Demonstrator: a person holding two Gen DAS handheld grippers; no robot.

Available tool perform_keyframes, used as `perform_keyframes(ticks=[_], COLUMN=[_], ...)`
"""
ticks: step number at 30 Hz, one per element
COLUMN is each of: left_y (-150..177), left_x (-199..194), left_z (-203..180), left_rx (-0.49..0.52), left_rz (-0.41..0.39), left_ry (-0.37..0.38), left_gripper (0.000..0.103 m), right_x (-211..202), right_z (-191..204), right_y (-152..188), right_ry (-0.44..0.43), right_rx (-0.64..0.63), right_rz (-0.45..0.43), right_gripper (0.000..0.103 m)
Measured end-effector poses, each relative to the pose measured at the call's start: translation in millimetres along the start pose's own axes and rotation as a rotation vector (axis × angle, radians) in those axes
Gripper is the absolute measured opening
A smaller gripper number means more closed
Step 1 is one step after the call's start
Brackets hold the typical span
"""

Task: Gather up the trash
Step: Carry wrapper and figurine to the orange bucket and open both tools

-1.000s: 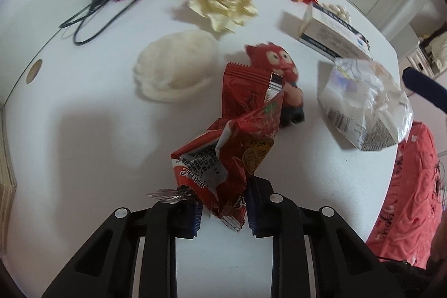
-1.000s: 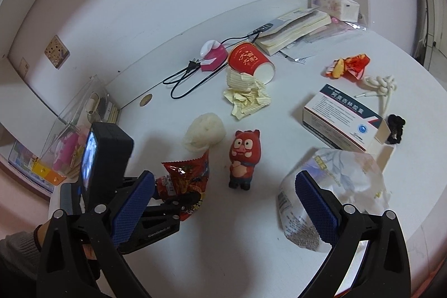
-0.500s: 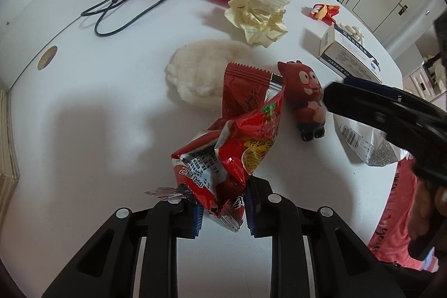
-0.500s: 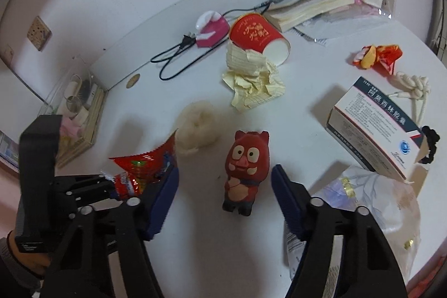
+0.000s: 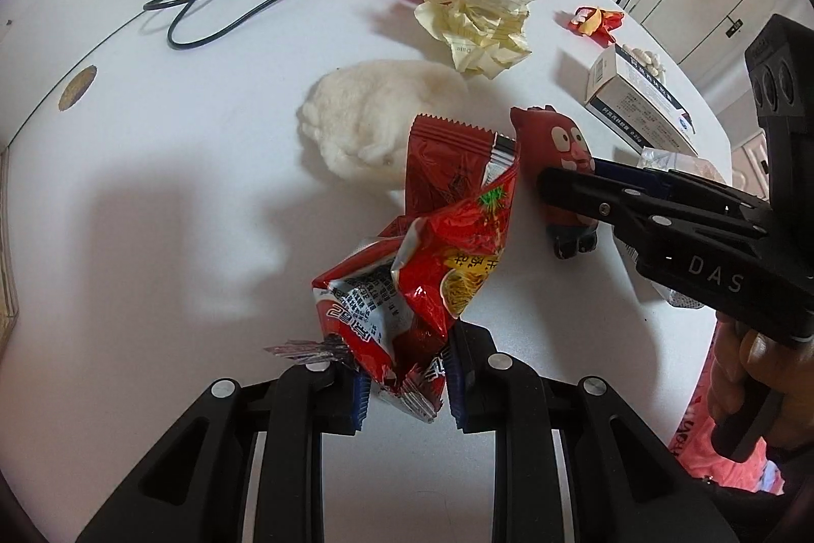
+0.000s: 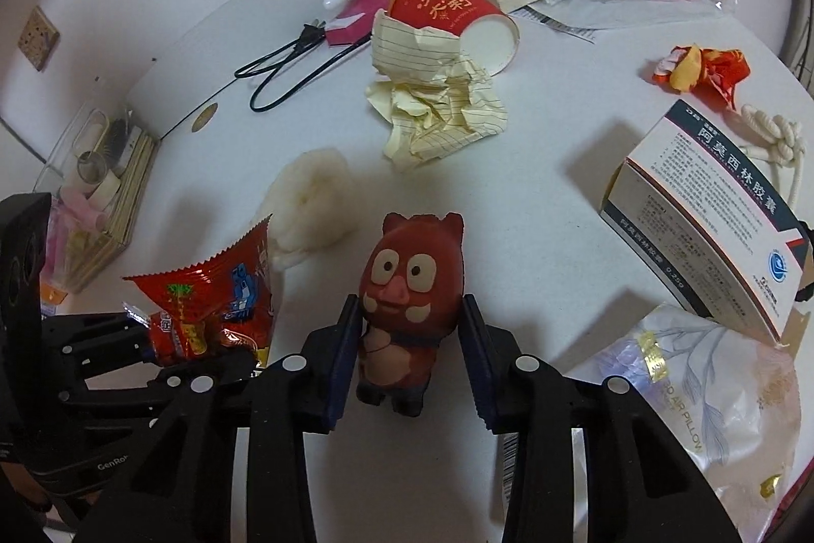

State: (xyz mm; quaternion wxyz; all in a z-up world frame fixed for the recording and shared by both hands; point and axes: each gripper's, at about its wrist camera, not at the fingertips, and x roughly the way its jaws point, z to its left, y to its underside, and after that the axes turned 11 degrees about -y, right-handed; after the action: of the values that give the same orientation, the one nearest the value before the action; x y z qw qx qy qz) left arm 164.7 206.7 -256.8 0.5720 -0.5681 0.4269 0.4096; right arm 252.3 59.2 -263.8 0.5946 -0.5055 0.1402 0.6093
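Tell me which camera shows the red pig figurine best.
Right wrist view: the red pig figurine stands upright and centred, face and feet visible, between the right claw pads. In the left wrist view the figurine shows only partly, behind the red snack wrapper and the right claw's finger.

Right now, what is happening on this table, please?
A person is collecting trash with two handheld claws. The left claw is shut on a red snack wrapper, held above the white table. The right claw has its fingers on either side of the red pig figurine; a firm grip cannot be confirmed.
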Motion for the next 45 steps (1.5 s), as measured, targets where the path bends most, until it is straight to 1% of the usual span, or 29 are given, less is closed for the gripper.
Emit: perform_keyframes(ticks=[2,4,7,8,10,14,18,19,22,26,28,30,33,34,35,37,38,39,40,41,43,45], left_y=[0,-1,-3,-5,-8,-10,-8,-7,-5,1,5,8,19,24,27,35,41,45,50,55,63,74], left_x=[-3,-12,-34,-41,-57,-88,-109,-114,-121,-122,-117,-105,-78,-60,-51,-16,-5,17,28,48,79,106], left_z=[-1,-4,-12,-16,-27,-61,-113,-134,-179,-245,-272,-297,-333,-349,-356,-377,-384,-392,-399,-406,-416,-425], left_rx=[0.003,0.01,0.027,0.032,0.049,0.11,0.199,0.235,0.318,0.435,0.486,0.529,0.584,0.61,0.62,0.642,0.649,0.653,0.649,0.643,0.637,0.637], left_rz=[-0.002,-0.016,-0.054,-0.065,-0.092,-0.137,-0.169,-0.174,-0.181,-0.177,-0.162,-0.137,-0.081,-0.047,-0.028,0.027,0.052,0.084,0.102,0.135,0.179,0.213], left_ry=[0.001,0.007,0.014,0.018,0.025,0.06,0.106,0.125,0.168,0.225,0.251,0.271,0.301,0.302,0.305,0.324,0.317,0.309,0.315,0.32,0.312,0.306], left_gripper=[0.025,0.025,0.025,0.025,0.025,0.025,0.025,0.025,0.025,0.025,0.025,0.025,0.025,0.025,0.025,0.025,0.025,0.025,0.025,0.025,0.025,0.025], right_x=[-10,-21,-49,-65,-89,-135,-187,-197,-239,-279,-298,-308,-314,-313,-310,-299,-293,-282,-271,-264,-242,-223], right_z=[1,6,18,22,27,27,4,-2,-27,-60,-82,-101,-132,-142,-155,-182,-190,-204,-218,-227,-253,-272], right_y=[2,2,7,12,19,40,73,81,116,160,186,205,240,250,262,289,298,310,324,332,356,373], right_ry=[-0.051,-0.071,-0.107,-0.123,-0.14,-0.132,-0.089,-0.076,-0.023,0.04,0.067,0.094,0.13,0.135,0.139,0.16,0.167,0.175,0.185,0.19,0.187,0.187], right_rx=[0.027,0.033,0.027,0.022,0.015,0.029,0.097,0.114,0.189,0.274,0.339,0.386,0.471,0.501,0.541,0.607,0.63,0.669,0.707,0.73,0.802,0.843], right_rz=[-0.041,-0.074,-0.121,-0.14,-0.162,-0.218,-0.28,-0.295,-0.351,-0.403,-0.429,-0.443,-0.446,-0.44,-0.431,-0.414,-0.398,-0.378,-0.361,-0.347,-0.318,-0.299], right_gripper=[0.035,0.035,0.035,0.035,0.035,0.035,0.035,0.035,0.035,0.035,0.035,0.035,0.035,0.035,0.035,0.035,0.035,0.035,0.035,0.035,0.035,0.035])
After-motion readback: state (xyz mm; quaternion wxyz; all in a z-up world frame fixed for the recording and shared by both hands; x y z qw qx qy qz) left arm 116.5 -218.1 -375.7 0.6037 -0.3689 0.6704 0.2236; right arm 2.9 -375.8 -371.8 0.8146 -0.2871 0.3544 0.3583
